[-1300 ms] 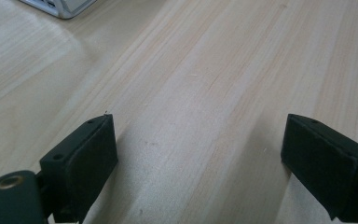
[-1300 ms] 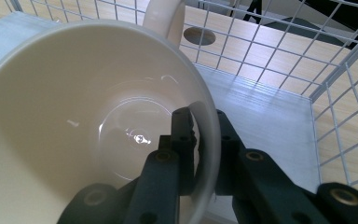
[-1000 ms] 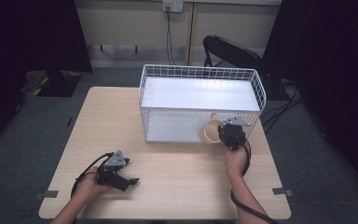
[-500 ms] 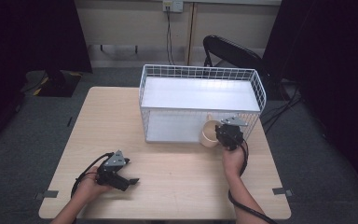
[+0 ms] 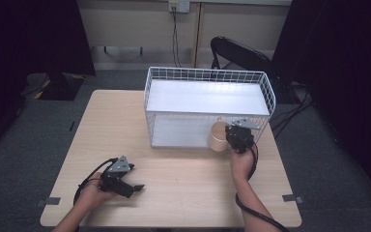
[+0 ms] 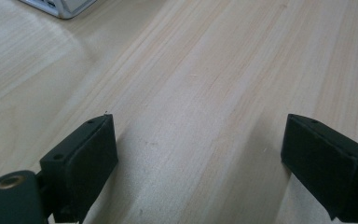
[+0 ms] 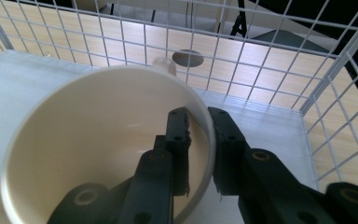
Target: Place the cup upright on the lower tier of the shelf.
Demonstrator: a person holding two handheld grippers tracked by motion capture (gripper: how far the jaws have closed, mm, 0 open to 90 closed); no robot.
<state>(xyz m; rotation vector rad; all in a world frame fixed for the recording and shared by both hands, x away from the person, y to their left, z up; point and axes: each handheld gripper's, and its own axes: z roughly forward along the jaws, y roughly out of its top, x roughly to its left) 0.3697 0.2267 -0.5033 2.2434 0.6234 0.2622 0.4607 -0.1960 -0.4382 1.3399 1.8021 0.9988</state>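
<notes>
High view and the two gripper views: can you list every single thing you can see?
cup: one, cream, at the rack's lower shelf front, its wall between the right fingers
wire rack: one, white, two shelves, far half of the table
table: one, light wood
chair: one, black, behind the table
cables: dark, down the back wall
left gripper: one, black, near left of the table, fingers apart over bare wood
right gripper: one, black, shut on the cup's rim
forearms: two, from the bottom edge

A black folding chair [image 5: 244, 53] stands behind the wooden table [image 5: 174, 179], with what looks like a wall socket [image 5: 179, 6] above
</notes>
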